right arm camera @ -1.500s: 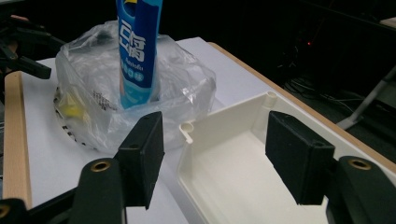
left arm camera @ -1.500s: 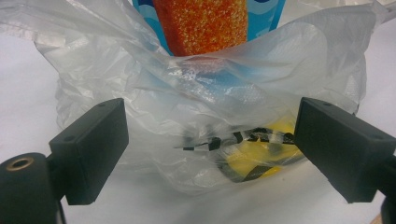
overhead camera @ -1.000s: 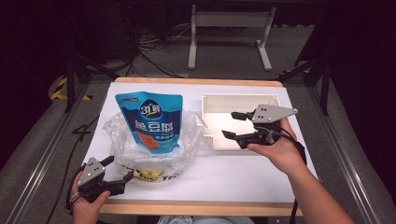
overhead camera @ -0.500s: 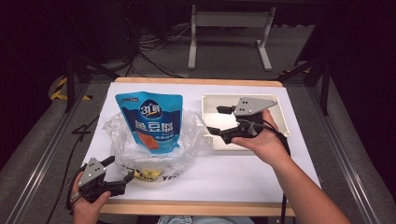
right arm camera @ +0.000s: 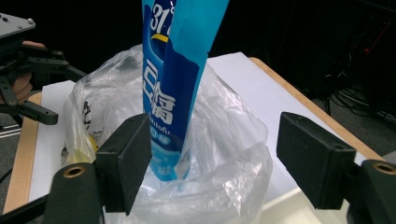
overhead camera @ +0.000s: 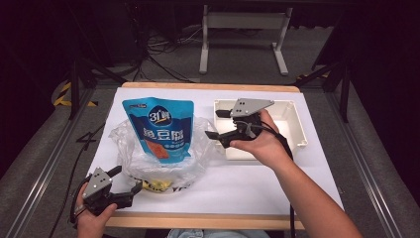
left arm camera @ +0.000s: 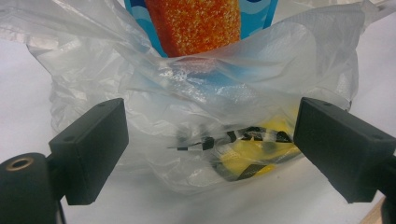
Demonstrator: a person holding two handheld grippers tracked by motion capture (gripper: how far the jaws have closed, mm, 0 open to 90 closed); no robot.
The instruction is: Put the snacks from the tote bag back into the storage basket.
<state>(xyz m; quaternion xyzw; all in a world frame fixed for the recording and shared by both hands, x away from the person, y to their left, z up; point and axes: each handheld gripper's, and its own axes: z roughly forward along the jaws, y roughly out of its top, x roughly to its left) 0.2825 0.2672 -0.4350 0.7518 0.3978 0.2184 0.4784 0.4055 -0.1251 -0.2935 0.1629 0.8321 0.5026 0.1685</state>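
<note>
A blue snack pouch (overhead camera: 159, 126) stands upright in a crumpled clear plastic bag (overhead camera: 198, 148) on the white table. A yellow packet (overhead camera: 156, 184) lies in the bag's near side. My left gripper (overhead camera: 127, 179) rests open at the table's near left corner, its jaws facing the bag (left arm camera: 233, 84) and the yellow packet (left arm camera: 261, 149), touching neither. My right gripper (overhead camera: 213, 124) hovers just right of the bag, over the left edge of the white tray (overhead camera: 297, 129). Its jaws have just been opening and hold nothing; the pouch (right arm camera: 177, 93) and bag (right arm camera: 229, 154) lie beyond them.
The white rectangular tray sits at the back right of the table, nothing visible inside. Bare white tabletop (overhead camera: 247, 183) lies in front of it. A wooden edge (overhead camera: 198, 220) borders the table's near side. Cables and metal stand legs occupy the dark floor behind.
My right gripper has moved left from over the tray toward the bag and pouch, and its jaws stand wider. The left gripper, the bag and the pouch have stayed put.
</note>
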